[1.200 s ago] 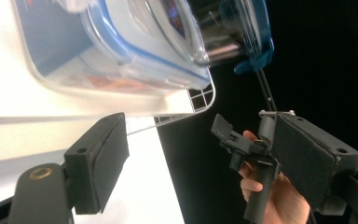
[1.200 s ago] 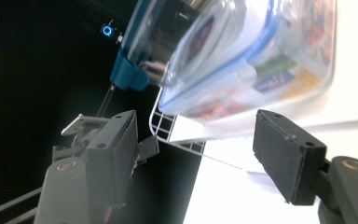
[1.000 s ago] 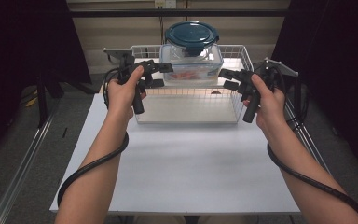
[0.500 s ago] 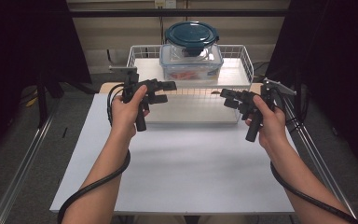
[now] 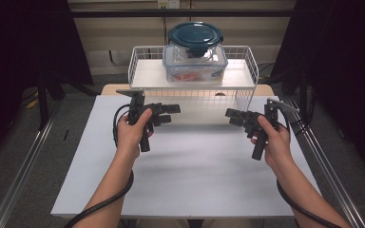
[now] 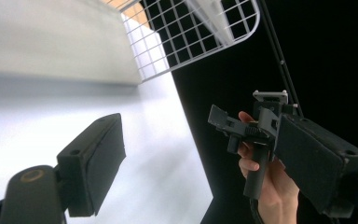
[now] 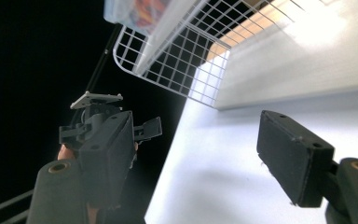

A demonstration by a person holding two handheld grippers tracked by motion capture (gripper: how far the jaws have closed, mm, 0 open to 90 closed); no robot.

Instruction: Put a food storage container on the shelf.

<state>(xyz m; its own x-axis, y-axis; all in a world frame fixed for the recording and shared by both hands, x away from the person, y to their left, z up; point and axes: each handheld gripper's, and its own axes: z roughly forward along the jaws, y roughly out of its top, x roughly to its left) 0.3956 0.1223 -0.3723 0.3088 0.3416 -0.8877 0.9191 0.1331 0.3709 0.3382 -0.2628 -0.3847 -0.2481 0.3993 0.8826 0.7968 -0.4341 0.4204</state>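
Observation:
A clear rectangular container [image 5: 195, 67] with red and orange contents sits in a white wire basket [image 5: 142, 59] at the back of the table. On it rests a round container with a dark teal lid [image 5: 195, 34]. My left gripper [image 5: 168, 113] hovers in front of the basket's left part, jaws pointing right, open and empty. My right gripper [image 5: 231, 117] hovers in front of the basket's right part, jaws pointing left, open and empty. In the left gripper view my left gripper [image 6: 205, 158] has its jaws wide apart. The right gripper view shows my right gripper [image 7: 200, 154] spread just as wide.
The white table [image 5: 195, 175] lies bare between the basket and the person. The basket stands on a raised white shelf [image 5: 204, 111] behind the grippers. Dark curtains flank both sides. Metal rails [image 5: 24, 161] run along the floor beside the table.
Both hands have drawn back from the basket toward the person and moved lower over the table. The jaws stay open and the containers have not moved.

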